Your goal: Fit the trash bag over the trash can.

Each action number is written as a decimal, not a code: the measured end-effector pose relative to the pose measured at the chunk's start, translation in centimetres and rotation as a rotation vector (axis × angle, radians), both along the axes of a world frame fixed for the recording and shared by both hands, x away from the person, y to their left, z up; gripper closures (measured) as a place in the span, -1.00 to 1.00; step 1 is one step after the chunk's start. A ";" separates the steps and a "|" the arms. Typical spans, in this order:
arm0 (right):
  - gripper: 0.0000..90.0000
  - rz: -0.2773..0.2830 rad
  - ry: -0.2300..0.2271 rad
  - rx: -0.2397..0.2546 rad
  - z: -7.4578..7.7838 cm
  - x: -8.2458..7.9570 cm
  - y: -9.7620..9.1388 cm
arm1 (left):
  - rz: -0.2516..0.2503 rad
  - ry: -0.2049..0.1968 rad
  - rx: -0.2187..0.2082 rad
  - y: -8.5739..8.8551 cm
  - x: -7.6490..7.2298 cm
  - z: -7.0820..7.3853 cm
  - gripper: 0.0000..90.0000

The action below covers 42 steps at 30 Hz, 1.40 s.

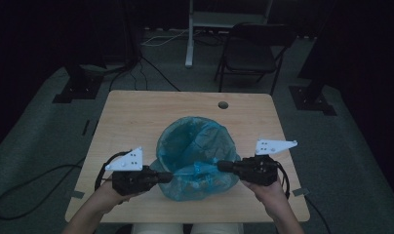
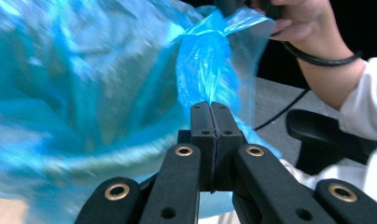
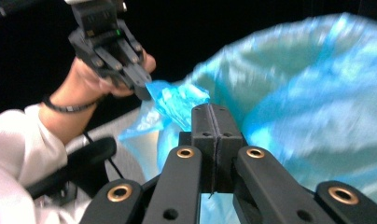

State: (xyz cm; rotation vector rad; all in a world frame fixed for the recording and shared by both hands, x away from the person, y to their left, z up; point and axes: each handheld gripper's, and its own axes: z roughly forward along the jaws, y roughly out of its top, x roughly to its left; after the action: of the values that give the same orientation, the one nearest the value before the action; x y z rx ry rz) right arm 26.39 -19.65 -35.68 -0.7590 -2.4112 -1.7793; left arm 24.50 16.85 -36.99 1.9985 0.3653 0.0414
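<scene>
Blue bag pulled from both sides

Left tongs and right tongs each pinch a twisted strip (knotted between them) at the bag's near rim.

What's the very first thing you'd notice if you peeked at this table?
The big shiny blue bag puffed up in the middle of the wooden table. Then the two black grippers pinching it: the left gripper and the right gripper each clamp a twisted strip of the bag's plastic on its near side, with a knot between them.
</scene>
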 end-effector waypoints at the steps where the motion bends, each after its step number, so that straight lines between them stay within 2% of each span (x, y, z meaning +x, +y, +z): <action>1: 1.00 0.003 0.016 -0.001 -0.4 -0.1 0.0 | 0.000 0.007 -0.002 0.0 -0.1 -0.3 1.00; 3: 1.00 0.016 0.037 0.009 -1.1 -0.3 -0.1 | -0.010 0.033 -0.013 0.2 -0.4 -1.3 1.00; 6: 1.00 0.042 0.076 0.049 -2.4 -0.8 -0.7 | -0.019 0.053 -0.012 0.1 -0.8 -2.8 0.98; 8: 1.00 0.013 0.087 0.023 -3.5 -1.0 -1.0 | -0.016 0.077 -0.014 -0.1 -0.9 -3.8 0.98; 11: 1.00 -0.013 0.134 0.009 -5.3 -0.7 -1.3 | 0.013 0.104 -0.003 -0.3 -0.7 -5.4 0.98; 12: 1.00 -0.013 0.134 0.009 -5.3 -0.7 -1.3 | 0.013 0.104 -0.003 -0.3 -0.7 -5.4 0.98; 13: 1.00 -0.018 0.148 0.004 -5.9 -0.6 -1.4 | 0.039 0.108 0.018 -0.5 -0.6 -6.1 0.98; 14: 1.00 -0.046 0.175 -0.012 -7.1 -0.2 -1.5 | 0.072 0.103 0.043 -0.7 -0.5 -7.0 0.98; 15: 1.00 -0.054 0.177 -0.024 -7.4 -0.2 -1.5 | 0.089 0.112 0.048 -0.7 -0.4 -7.5 0.98; 19: 1.00 -0.098 0.192 -0.079 -8.9 0.5 -1.3 | 0.168 0.153 0.031 -0.6 0.4 -9.1 0.98; 21: 1.00 -0.103 0.212 -0.082 -9.8 1.1 -1.3 | 0.203 0.182 0.025 -0.5 0.9 -10.0 0.98; 22: 1.00 -0.112 0.225 -0.083 -10.3 1.3 -1.3 | 0.221 0.184 0.028 -0.4 1.1 -10.4 0.98; 26: 1.00 -0.156 0.253 -0.129 -12.3 2.3 -1.3 | 0.264 0.216 0.037 -0.2 1.7 -11.7 0.98; 29: 0.94 -0.176 0.294 -0.141 -13.5 2.8 -1.3 | 0.284 0.231 0.020 0.2 1.9 -12.1 0.98; 30: 0.94 -0.176 0.294 -0.141 -13.5 2.8 -1.3 | 0.284 0.231 0.020 0.2 1.9 -12.1 0.98; 31: 0.83 -0.179 0.299 -0.137 -13.6 2.8 -1.4 | 0.292 0.227 -0.013 0.6 1.8 -12.2 0.98; 33: 0.57 -0.180 0.279 -0.086 -12.8 2.4 -2.1 | 0.301 0.221 -0.016 1.0 1.7 -12.0 0.98; 35: 0.47 -0.186 0.262 -0.038 -11.4 2.0 -3.1 | 0.308 0.218 -0.024 1.3 1.6 -11.9 0.98; 36: 0.47 -0.186 0.262 -0.038 -11.4 2.0 -3.1 | 0.308 0.218 -0.024 1.3 1.6 -11.9 0.98; 37: 0.47 -0.195 0.246 -0.027 -10.9 1.8 -3.5 | 0.308 0.218 -0.024 1.3 1.6 -11.9 0.98; 38: 0.22 -0.207 0.204 0.009 -9.4 1.1 -4.6 | 0.323 0.215 -0.037 1.8 1.5 -11.7 0.92; 40: 0.13 -0.237 0.173 0.036 -8.2 0.6 -5.6 | 0.331 0.214 -0.044 2.1 1.4 -11.6 0.87; 42: 0.04 -0.274 0.134 0.048 -7.3 0.4 -6.4 | 0.342 0.228 -0.054 2.2 1.5 -11.5 0.65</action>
State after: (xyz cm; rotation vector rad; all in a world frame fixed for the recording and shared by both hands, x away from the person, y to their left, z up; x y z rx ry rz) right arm 26.76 -26.06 -42.96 -1.2111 -2.2604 -1.7991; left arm 25.96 19.02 -48.49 1.8723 0.8442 0.0181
